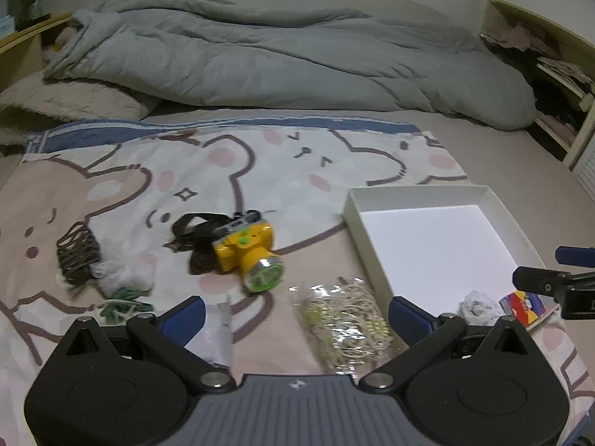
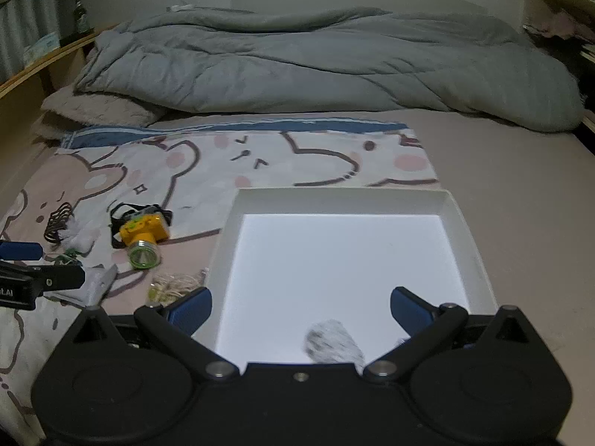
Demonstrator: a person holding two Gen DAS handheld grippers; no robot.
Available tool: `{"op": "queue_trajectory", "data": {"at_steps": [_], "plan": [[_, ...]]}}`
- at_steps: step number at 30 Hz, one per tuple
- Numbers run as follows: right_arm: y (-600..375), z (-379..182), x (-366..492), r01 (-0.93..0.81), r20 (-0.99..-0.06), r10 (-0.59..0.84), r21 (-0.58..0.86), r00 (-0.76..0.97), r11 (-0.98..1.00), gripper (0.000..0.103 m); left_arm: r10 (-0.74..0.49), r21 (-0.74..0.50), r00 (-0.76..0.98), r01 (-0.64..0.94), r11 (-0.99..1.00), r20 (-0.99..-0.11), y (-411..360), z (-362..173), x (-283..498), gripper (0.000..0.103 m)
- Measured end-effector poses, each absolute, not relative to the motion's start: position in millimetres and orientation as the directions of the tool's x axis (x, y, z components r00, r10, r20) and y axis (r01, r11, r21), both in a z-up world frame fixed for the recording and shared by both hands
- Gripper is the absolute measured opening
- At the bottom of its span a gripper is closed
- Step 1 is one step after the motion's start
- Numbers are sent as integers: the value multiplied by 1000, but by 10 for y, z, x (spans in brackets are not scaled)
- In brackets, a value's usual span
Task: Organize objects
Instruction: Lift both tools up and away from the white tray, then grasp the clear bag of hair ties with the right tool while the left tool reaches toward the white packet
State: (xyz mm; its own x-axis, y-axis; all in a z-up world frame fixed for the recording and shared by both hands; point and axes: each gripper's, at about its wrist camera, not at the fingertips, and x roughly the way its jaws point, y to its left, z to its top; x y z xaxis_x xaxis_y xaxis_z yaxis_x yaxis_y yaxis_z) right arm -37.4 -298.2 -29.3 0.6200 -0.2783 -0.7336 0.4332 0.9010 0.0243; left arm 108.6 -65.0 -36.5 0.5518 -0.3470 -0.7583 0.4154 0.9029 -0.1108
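Bedroom, dim light: bed with a rumpled grey quilt [image 1: 282, 59] at the far side and a cartoon-bear printed cloth [image 1: 230, 163] spread flat on the near half. On that cloth I count a yellow plastic headlamp with a black strap [image 1: 247, 247], a dark brown coiled cord [image 1: 76, 252], a small green item [image 1: 124, 303], blurred, and a clear bag of pale string [image 1: 344, 329]. My left gripper [image 1: 297, 319] hovers over that bag, jaws wide apart, holding nothing. To the right lies a shallow white cardboard tray [image 2: 457, 208]. My right gripper [image 2: 301, 310] hangs above the tray's near edge, jaws spread wide, empty. One fuzzy grey-white ball [image 2: 333, 342] rests inside the tray between them.
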Motion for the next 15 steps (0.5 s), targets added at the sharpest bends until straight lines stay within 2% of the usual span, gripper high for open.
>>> {"op": "queue_trajectory", "data": {"at_steps": [15], "plan": [[-2472,-317,312,322,-741,-198,27,642,946,103,-285,-118,600,303,946,-748,122,-274,1309,103]]}}
